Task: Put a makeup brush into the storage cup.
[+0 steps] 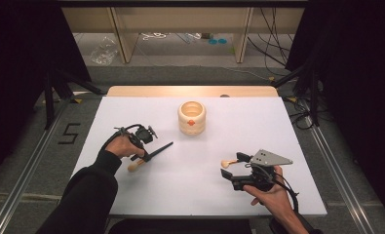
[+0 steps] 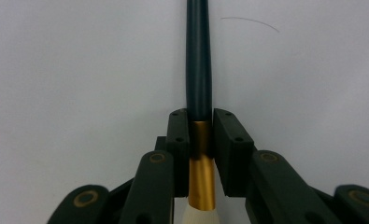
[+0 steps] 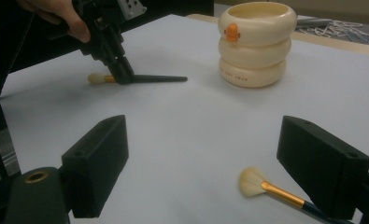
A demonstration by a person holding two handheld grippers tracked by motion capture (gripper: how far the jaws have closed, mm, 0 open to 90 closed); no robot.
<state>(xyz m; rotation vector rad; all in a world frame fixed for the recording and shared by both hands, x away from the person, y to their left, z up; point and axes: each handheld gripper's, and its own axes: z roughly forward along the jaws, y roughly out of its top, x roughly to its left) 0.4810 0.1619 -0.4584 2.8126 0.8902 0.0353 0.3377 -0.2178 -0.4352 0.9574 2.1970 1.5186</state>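
Left gripper view shows the left gripper clenched on the gold ferrule of a dark-handled makeup brush lying on the white table, to the left of the cream ringed cup. Grasping seems done; next comes lifting it toward the cup. The right gripper stands released over a second brush.
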